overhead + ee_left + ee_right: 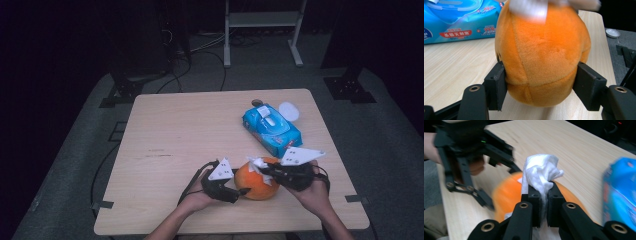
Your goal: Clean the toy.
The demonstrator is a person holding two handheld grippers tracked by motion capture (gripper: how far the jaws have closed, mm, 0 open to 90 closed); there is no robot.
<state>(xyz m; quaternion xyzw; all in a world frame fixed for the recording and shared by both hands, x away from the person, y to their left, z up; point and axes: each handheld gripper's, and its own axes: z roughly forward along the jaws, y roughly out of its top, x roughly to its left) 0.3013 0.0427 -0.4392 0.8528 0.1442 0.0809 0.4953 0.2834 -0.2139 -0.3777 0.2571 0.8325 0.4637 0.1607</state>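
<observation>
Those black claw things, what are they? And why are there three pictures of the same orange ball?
The claws are grippers, tools a person holds, one in each hand. Each has two black jaws that pinch like tongs.

One picture comes from a camera high above the wooden table. The other two come from small cameras riding on the grippers, so you look along the jaws.

The left gripper squeezes a fuzzy orange plush ball between its jaws, keeping it on the table. The right gripper is pinched shut on a crumpled white wipe and holds it on top of the ball, so it looks like wiping.

Behind the ball lies a blue pack of wet wipes, with a small round white lid beside it.
</observation>
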